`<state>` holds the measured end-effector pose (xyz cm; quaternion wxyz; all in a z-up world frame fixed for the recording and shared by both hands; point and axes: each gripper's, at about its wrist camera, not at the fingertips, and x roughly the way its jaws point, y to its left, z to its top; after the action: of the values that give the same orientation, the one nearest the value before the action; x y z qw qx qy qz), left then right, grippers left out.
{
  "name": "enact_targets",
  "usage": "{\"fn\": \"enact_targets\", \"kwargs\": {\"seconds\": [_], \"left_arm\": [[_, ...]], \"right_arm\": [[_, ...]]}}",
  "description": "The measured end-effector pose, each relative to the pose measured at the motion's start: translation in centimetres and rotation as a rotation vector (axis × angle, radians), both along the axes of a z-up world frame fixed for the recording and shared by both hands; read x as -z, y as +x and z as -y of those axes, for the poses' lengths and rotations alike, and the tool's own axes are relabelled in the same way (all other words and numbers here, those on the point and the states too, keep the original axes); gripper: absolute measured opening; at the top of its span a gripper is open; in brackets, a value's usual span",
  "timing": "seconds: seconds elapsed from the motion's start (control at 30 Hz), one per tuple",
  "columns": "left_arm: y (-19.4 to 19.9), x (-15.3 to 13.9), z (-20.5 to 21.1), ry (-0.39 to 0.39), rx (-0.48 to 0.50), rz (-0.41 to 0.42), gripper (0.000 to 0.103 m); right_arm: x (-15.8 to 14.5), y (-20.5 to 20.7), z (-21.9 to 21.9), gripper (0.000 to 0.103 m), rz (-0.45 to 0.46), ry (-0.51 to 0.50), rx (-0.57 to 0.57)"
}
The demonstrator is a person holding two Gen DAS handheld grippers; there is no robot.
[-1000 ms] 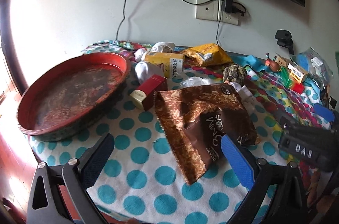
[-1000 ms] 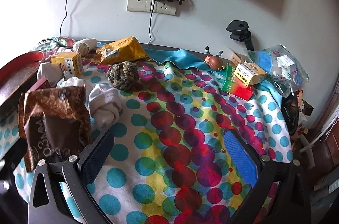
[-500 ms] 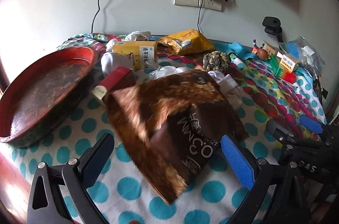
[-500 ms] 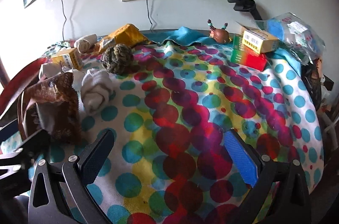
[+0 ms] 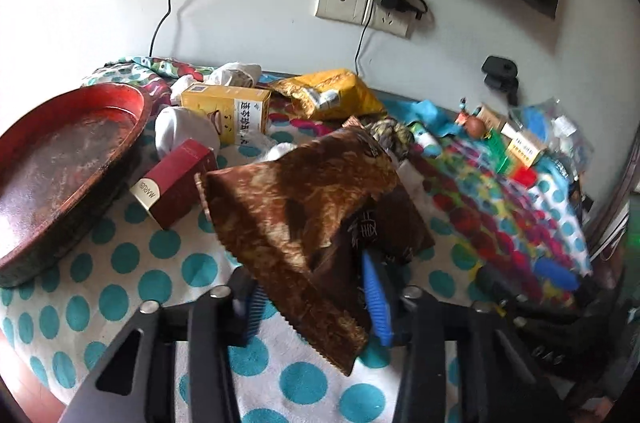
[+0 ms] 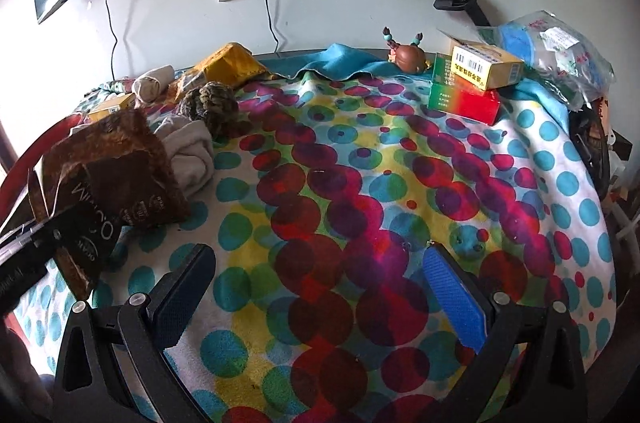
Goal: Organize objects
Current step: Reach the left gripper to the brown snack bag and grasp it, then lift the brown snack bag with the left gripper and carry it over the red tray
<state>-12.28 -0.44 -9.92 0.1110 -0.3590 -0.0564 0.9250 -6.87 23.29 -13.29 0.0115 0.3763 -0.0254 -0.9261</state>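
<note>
A brown snack bag (image 5: 304, 207) lies tilted on the polka-dot cloth, its near end between the blue pads of my left gripper (image 5: 314, 303). The jaws are closing and both pads press on the bag. From the right wrist view the same bag (image 6: 108, 175) stands raised at the left edge, pinched by the left gripper (image 6: 40, 243). My right gripper (image 6: 316, 291) hovers open over bare dotted cloth with nothing between its fingers. A large red tray (image 5: 60, 159) sits left of the bag.
Beside the tray lie a dark red box (image 5: 176, 183), a yellow box (image 5: 228, 111), white socks (image 6: 192, 151), a rope ball (image 6: 212, 103) and a yellow pouch (image 5: 332, 95). Stacked medicine boxes (image 6: 468, 83), a figurine (image 6: 408, 55) and a plastic bag (image 6: 556, 47) crowd the far right.
The left gripper moved in over the brown bag and its wide-open jaws have closed onto the bag's near end. The right gripper dipped towards the cloth and stays open.
</note>
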Motion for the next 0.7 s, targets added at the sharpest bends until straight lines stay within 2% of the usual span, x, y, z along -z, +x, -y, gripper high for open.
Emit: {"fn": "enact_targets", "kwargs": {"seconds": [0.2, 0.53, 0.7], "left_arm": [[0.8, -1.5, -0.3, -0.024, -0.009, -0.062, 0.032], [1.1, -4.4, 0.2, -0.034, -0.059, -0.115, 0.031], [0.7, -5.3, 0.8, -0.079, -0.126, -0.112, 0.030]], "right_arm": [[0.0, 0.1, 0.1, 0.103, -0.005, 0.005, -0.002], [0.0, 0.1, 0.1, 0.103, -0.005, 0.005, -0.001], [0.1, 0.0, 0.1, 0.103, -0.002, 0.004, -0.004]]}}
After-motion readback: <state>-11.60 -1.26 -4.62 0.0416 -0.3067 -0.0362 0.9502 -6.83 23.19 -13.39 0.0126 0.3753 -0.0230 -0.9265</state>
